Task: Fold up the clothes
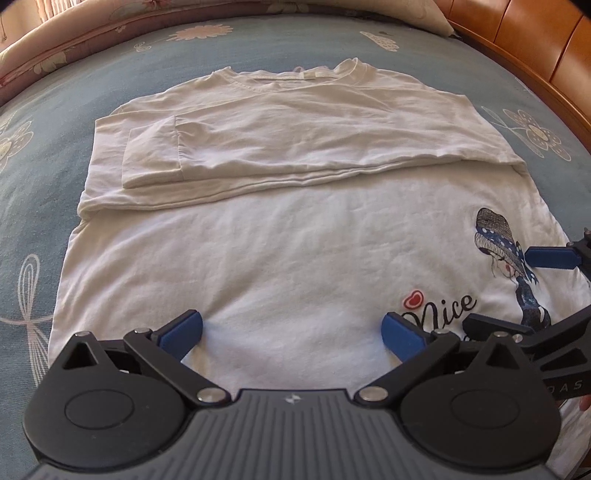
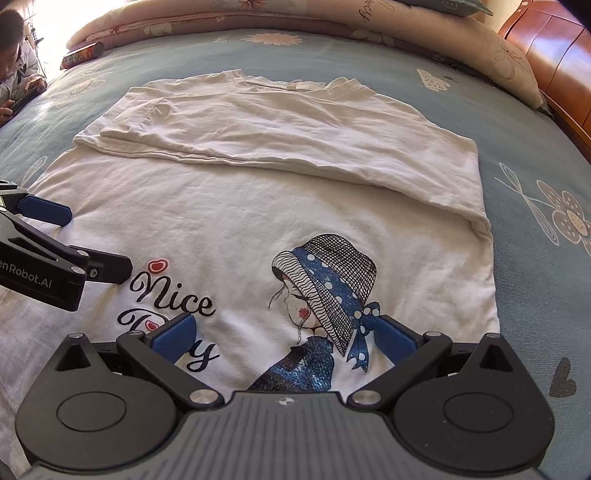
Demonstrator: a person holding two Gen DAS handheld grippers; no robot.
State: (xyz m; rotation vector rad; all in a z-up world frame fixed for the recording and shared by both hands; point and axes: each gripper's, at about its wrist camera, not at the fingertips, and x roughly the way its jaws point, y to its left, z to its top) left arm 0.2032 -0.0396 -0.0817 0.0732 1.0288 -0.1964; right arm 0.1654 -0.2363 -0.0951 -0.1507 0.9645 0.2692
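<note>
A white T-shirt [image 1: 280, 258] lies flat on the blue bed cover, its print of a girl in a hat [image 2: 325, 280] and the words "Nice Day" [image 2: 170, 295] facing up. The shirt's far part with the sleeves [image 1: 295, 129] is folded over toward me, collar at the back. My left gripper [image 1: 291, 332] hovers open over the near plain cloth, nothing between its blue pads. My right gripper [image 2: 284, 338] stands open over the print, holding nothing. Each gripper shows at the side of the other's view: the right gripper [image 1: 546, 291], the left gripper [image 2: 55, 240].
The blue flowered bed cover [image 2: 546, 155] surrounds the shirt. A rolled quilt and pillows [image 2: 258, 11] line the far side. A wooden headboard [image 1: 535, 48] stands at the right. A person [image 2: 14, 59] leans on the bed's far left corner, near a cylindrical can [image 2: 83, 53].
</note>
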